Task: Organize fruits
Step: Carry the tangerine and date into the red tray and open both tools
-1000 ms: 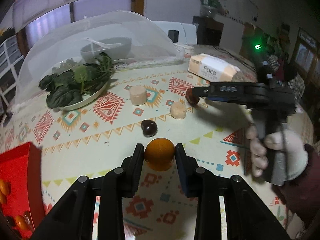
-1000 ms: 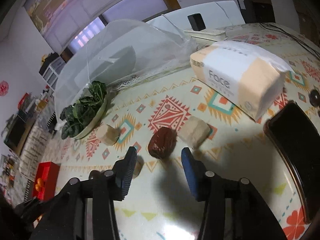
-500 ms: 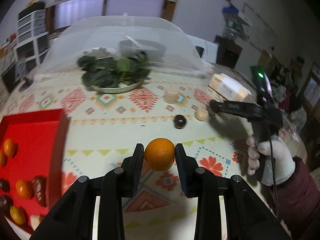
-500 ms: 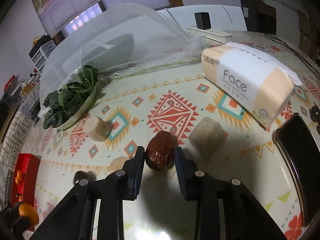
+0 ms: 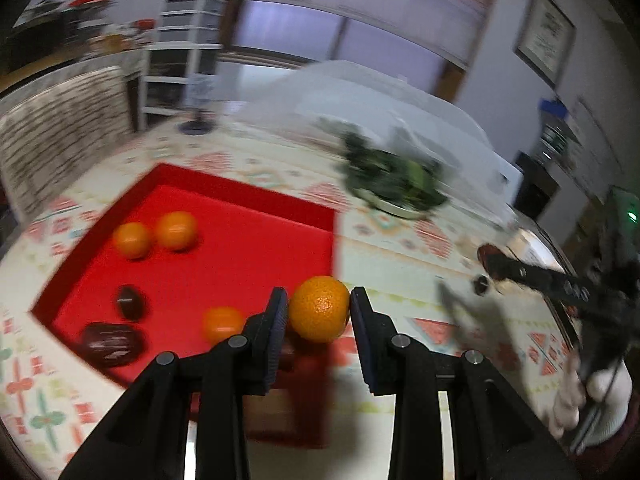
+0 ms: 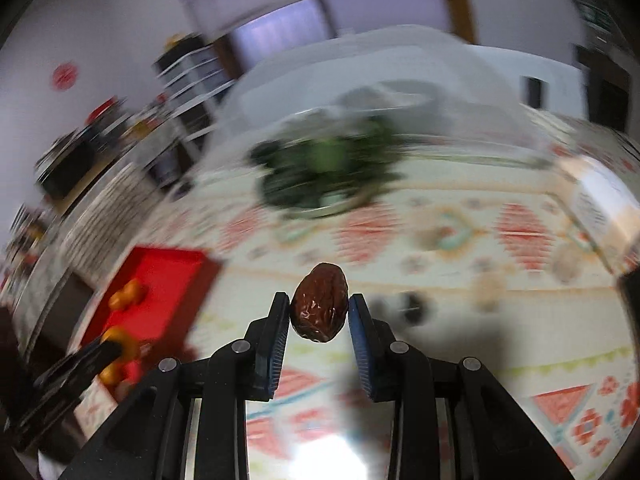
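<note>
My left claw [image 5: 319,312] gripped the orange [image 5: 319,309] at its equator: firm, round, could roll. Right claw [image 6: 319,312] pinched the date [image 6: 319,307]: soft, sticky, squeeze lightly.

A dimpled, matt-skinned orange [image 5: 319,309], a wrinkled, glossy brown date [image 6: 319,308], a smooth red plastic-looking tray [image 5: 256,248] and a matt patterned tablecloth [image 6: 460,352], between black plastic fingers [image 5: 276,320].
</note>
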Demonstrator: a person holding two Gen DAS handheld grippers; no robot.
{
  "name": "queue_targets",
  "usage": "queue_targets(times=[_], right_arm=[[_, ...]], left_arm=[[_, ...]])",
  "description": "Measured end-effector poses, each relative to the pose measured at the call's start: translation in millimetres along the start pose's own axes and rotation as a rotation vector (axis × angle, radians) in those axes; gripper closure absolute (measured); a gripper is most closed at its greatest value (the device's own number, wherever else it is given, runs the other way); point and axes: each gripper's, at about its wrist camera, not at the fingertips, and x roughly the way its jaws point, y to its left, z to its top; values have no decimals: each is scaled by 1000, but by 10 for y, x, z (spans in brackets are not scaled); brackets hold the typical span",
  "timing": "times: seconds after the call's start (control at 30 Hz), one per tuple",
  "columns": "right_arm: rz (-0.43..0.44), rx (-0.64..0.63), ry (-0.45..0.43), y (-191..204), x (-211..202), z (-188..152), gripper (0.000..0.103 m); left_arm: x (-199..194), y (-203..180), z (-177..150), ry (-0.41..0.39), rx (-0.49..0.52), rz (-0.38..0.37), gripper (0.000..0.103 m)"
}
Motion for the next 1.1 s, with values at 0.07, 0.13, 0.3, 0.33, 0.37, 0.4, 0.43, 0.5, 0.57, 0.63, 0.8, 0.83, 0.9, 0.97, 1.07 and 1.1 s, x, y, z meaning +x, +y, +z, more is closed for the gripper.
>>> queue_targets(times=[0.07,0.13,0.3,0.33,0.37,0.4,0.43,0.5,0.57,0.63,0.8,0.83,0.9,0.97,1.07,1.1], right_arm=[[39,-51,26,329,117,-46,70],[78,-94,53,636,240,-105,70],[122,-180,107,1253,563,-222,70],[123,-191,115,1328,618,-241,70],[122,-202,122,1398,674,-258,70],[122,-210,132,1475,751,-274,70],[122,-212,138,1511,797,-279,70],[118,-218,150,1596,915,-288,70],[113,-222,153,1631,990,-281,70],[107,-221,151,1653,1029,-268,70],[119,-205,153,1688,1100,-238,70],[120,-204,153,1702,1103,-235,70],[123,-203,149,1713,1086,-237,70],[129,-201,144,1714,1054,-234,70],[132,-197,132,1700,987,-229,70],[133,-195,129,1694,966,-227,69]], left_arm=[[-60,233,20,-12,-41,25,72],[-87,379,23,-15,-66,33,72],[-96,691,24,-16,-105,58,72],[-85,717,25,-14,-110,62,72],[-76,742,24,-13,-113,64,72],[-75,778,22,-12,-118,64,72],[-65,816,20,-9,-125,65,72],[-86,866,23,-13,-126,71,72],[-107,883,30,-21,-125,84,71],[-133,893,34,-29,-125,94,63],[-166,852,45,-37,-112,107,48],[-175,825,43,-37,-103,110,47],[-193,779,43,-40,-89,116,44],[-211,739,43,-46,-74,129,41],[-239,674,41,-54,-55,143,37],[-250,659,43,-56,-51,147,37]])
